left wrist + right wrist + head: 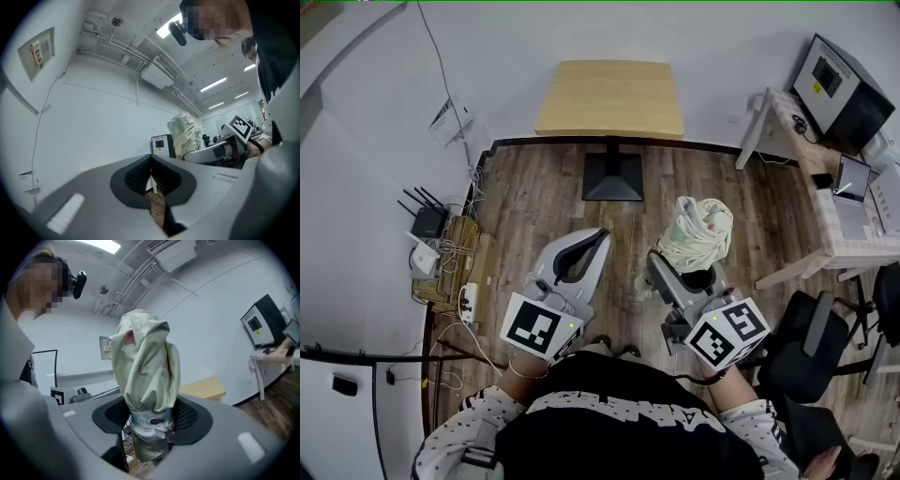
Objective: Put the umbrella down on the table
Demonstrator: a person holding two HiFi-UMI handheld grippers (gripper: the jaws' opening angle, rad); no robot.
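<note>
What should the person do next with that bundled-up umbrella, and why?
Probably carry it forward toward the wooden table. The right tongs grip the folded umbrella upright, and in the head view the table stands ahead across the floor, so releasing now would likely drop it short.

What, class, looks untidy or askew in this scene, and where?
The umbrella upright in the right hand-held gripper looks rumpled: its pale fabric bunches loosely rather than being neatly rolled. Nothing looks spilled or damaged.
</note>
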